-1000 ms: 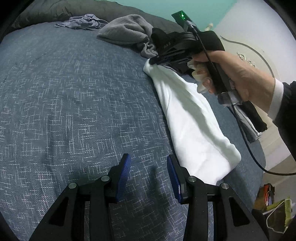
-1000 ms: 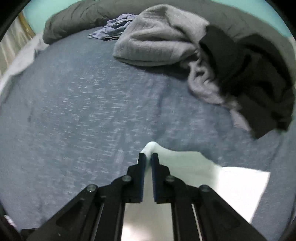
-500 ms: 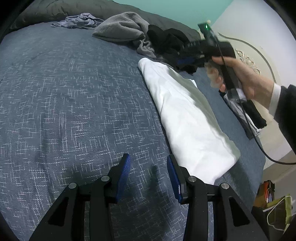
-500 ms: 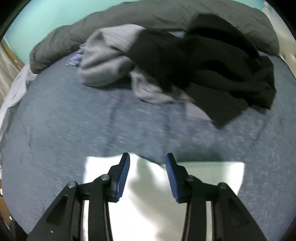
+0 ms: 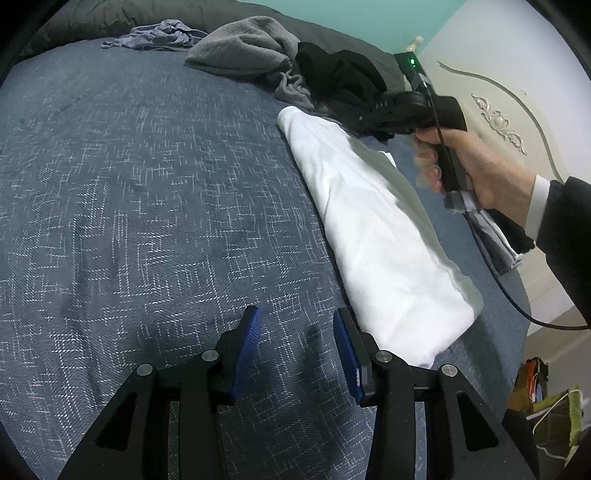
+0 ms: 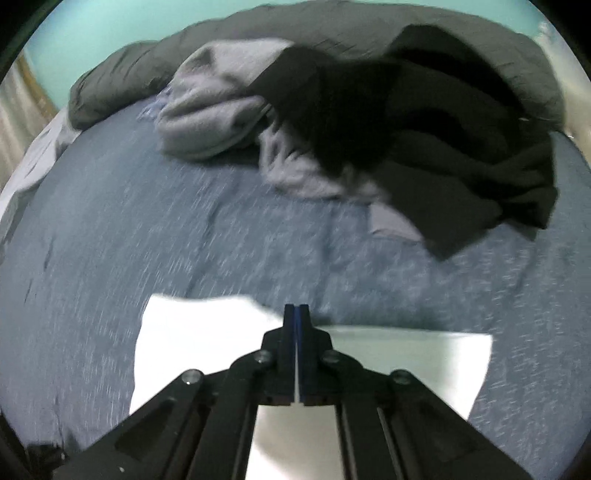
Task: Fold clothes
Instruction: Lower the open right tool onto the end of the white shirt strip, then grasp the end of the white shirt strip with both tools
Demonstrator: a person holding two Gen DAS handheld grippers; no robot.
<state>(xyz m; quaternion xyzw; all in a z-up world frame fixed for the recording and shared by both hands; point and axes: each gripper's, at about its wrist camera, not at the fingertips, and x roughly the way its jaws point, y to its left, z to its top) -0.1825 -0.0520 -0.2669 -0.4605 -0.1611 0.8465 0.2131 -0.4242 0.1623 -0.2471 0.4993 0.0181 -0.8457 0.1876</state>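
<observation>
A white garment (image 5: 376, 229), folded into a long strip, lies flat on the blue bedspread (image 5: 147, 184). My left gripper (image 5: 297, 332) hovers open over bare bedspread, just left of the strip's near end. A hand (image 5: 476, 166) holds my right gripper (image 5: 360, 120) above the strip's far end. In the right wrist view the right gripper (image 6: 297, 310) is shut, its tips over the far edge of the white garment (image 6: 199, 339). No cloth is visibly pinched between the pads.
A grey garment (image 5: 243, 48) and a black garment (image 5: 340, 77) are heaped beyond the strip, with a small bluish garment (image 5: 159, 35) further back. Dark folded clothes (image 5: 506, 240) sit by the bed's right edge. A white carved headboard (image 5: 498, 122) stands to the right.
The right gripper held the strip's far corner, opened and let it go, then shut again while drifting right. The strip now lies flat. The left gripper stayed open and barely moved.
</observation>
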